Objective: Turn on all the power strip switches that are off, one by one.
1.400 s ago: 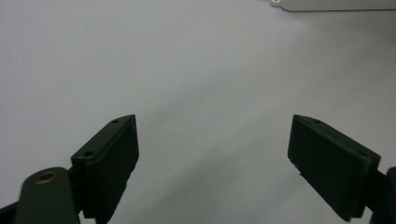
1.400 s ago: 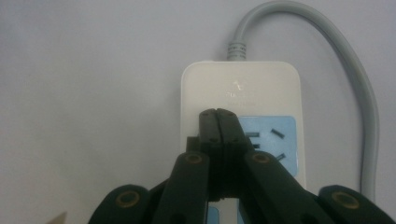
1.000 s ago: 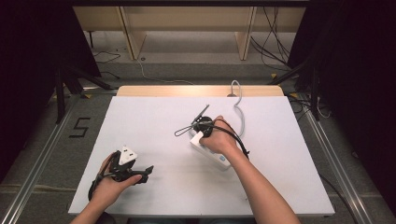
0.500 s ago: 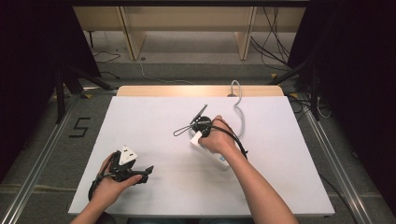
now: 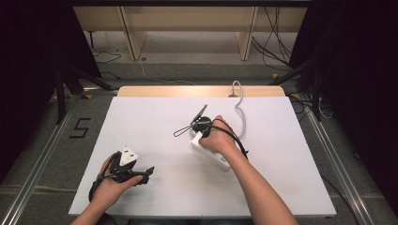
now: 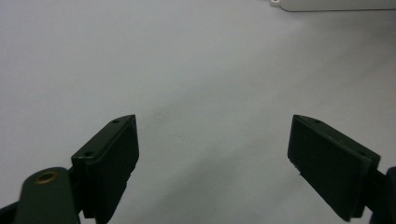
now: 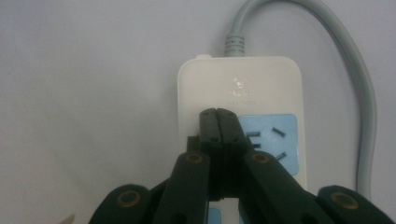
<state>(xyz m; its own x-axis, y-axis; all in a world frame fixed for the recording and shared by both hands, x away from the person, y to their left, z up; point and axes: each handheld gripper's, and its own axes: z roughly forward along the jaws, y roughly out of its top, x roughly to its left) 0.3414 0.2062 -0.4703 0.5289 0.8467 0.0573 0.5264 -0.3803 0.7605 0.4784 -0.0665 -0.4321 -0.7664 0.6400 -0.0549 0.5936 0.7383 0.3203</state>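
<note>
Near the middle of the worktop [image 5: 155,122] I hold the right gripper [image 7: 218,122], jaws pressed together with nothing between them, on the white power strip [image 7: 240,100] beside its blue socket [image 7: 273,140], pressing seemingly underway, while the left gripper [image 6: 212,163] idles, jaws apart, by the near-left corner.

The power strip [image 5: 210,151] lies near the middle of the bench [image 5: 141,122], with its grey cable [image 5: 241,112] curving off its far end to the bench's far edge. Left of the power strip and beyond it the bench surface lies bare, wide enough to pass.
</note>
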